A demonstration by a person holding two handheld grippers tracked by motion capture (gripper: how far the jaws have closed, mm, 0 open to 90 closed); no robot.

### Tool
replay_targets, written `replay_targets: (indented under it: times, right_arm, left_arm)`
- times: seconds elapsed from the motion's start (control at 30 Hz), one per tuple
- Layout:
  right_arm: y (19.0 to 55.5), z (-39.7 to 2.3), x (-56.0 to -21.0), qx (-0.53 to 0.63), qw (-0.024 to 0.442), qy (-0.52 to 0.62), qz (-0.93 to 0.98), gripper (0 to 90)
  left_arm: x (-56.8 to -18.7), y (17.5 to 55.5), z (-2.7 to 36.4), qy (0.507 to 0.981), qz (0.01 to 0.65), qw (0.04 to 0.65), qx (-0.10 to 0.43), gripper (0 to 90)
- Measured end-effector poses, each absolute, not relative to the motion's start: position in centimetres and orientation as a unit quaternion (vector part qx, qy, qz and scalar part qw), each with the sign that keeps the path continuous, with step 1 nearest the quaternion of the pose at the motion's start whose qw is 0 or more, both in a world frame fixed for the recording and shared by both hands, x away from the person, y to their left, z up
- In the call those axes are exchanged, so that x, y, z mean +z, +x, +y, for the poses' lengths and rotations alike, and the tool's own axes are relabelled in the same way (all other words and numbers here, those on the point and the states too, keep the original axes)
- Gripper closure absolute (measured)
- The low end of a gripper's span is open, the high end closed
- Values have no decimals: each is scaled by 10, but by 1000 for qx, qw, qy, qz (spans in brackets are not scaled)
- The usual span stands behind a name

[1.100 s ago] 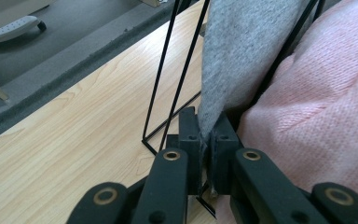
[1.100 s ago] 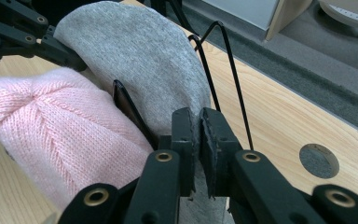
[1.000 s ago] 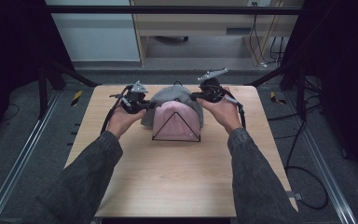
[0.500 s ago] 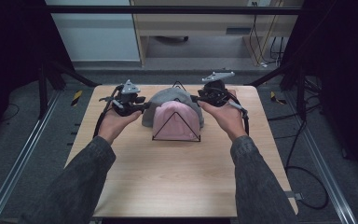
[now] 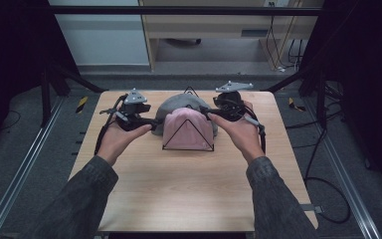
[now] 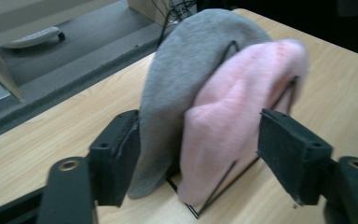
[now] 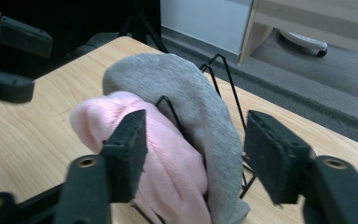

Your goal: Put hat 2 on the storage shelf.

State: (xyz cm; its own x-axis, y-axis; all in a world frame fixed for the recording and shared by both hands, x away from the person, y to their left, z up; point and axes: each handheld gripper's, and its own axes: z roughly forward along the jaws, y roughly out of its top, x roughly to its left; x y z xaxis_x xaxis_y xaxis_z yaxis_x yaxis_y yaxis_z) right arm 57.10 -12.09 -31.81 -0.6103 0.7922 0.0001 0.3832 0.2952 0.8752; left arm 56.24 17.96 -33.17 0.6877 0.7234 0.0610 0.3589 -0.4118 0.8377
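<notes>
A pink knit hat [image 5: 188,128] and a grey knit hat [image 5: 179,103] behind it hang over a black wire rack [image 5: 189,148] at the far middle of the wooden table [image 5: 189,194]. My left gripper [image 5: 151,123] is at the hats' left side and my right gripper [image 5: 206,112] at their right. In the left gripper view the grey hat [image 6: 182,79] and pink hat [image 6: 233,121] lie ahead of my left gripper [image 6: 198,158], whose jaws have just been opening. My right gripper [image 7: 196,154] has also just been opening, and the pink hat [image 7: 168,158] and grey hat [image 7: 186,93] lie loose between its pads.
Dark frame legs and metal rails flank the table. A cable trails off its right edge [image 5: 323,189]. A pale cabinet and a wooden shelf unit stand on the grey floor beyond. Bare tabletop stretches in front of the rack.
Both pairs of jaws have opened and let go of the hats. Each hand has drawn outward from the rack and lifted a little. The hats stay draped over the wires.
</notes>
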Motion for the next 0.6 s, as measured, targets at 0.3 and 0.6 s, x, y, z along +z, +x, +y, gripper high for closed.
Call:
replay_targets:
  times: [0.3, 0.6]
  right_arm:
    - [555, -116, -313, 451, 238, 374, 774, 231]
    - [527, -124, -317, 449, 240, 381, 772, 153]
  left_arm:
    - [-328, 546, 180, 838, 311, 398, 207, 149]
    - [-327, 524, 181, 845, 297, 395, 206, 100]
